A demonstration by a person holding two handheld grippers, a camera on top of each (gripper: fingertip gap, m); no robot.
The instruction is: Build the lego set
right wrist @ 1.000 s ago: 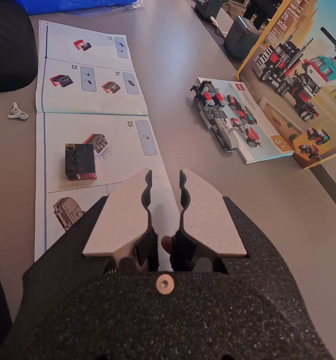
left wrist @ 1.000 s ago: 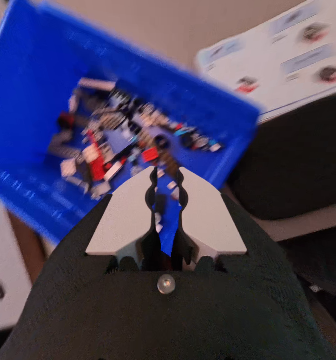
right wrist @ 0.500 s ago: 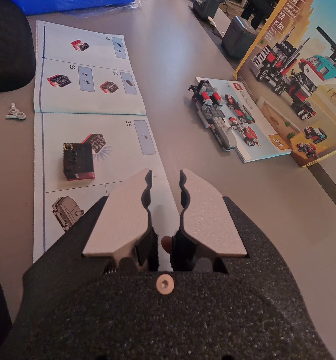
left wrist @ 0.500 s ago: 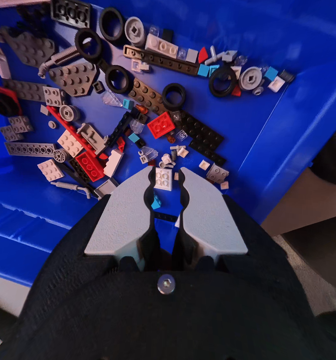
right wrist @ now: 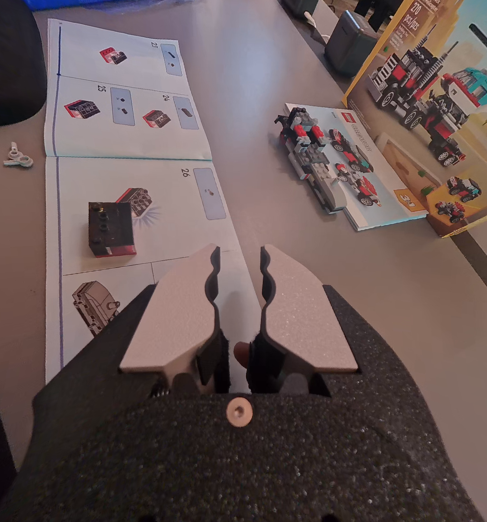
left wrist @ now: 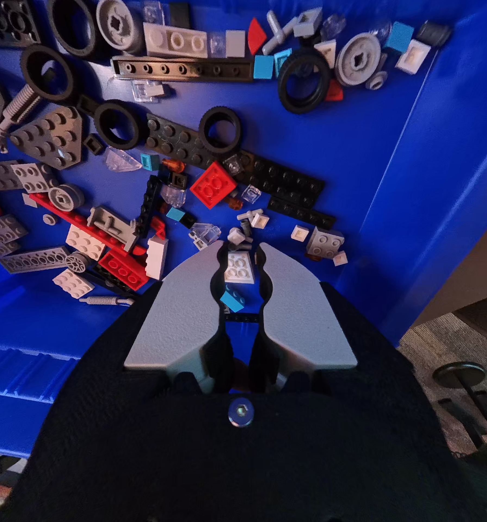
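The left gripper (left wrist: 240,248) hangs over a blue bin (left wrist: 406,175) of loose bricks, its jaws a narrow way apart and holding nothing; between the tips, on the bin floor, lie a white two-by-two plate (left wrist: 239,267) and, nearer the camera, a small teal brick (left wrist: 232,301). Around the tips the floor is crowded: a cluster of tiny grey pieces (left wrist: 243,228) just beyond them, a red two-by-two plate (left wrist: 213,185) farther off, a clear sloped piece (left wrist: 205,233) to the left, and a light grey two-by-two plate (left wrist: 324,243) to the right beside three small white tiles. Five black tyres (left wrist: 221,130) show among the bricks, and three grey wheel hubs (left wrist: 358,59) lie along the far side, with long black plates (left wrist: 279,180) running between them. The right gripper (right wrist: 240,250) is held low over a grey table (right wrist: 349,310), jaws likewise a narrow way apart and empty, pointing along the edge of an open instruction booklet (right wrist: 140,135). On that booklet sits one black-and-red block assembly (right wrist: 111,228); one small pale grey piece (right wrist: 17,158) lies on the table left of the pages. To the right, a partly built truck chassis (right wrist: 307,152) rests on the edge of a second, closed booklet (right wrist: 378,197), and the set's box (right wrist: 440,99) stands just beyond that.
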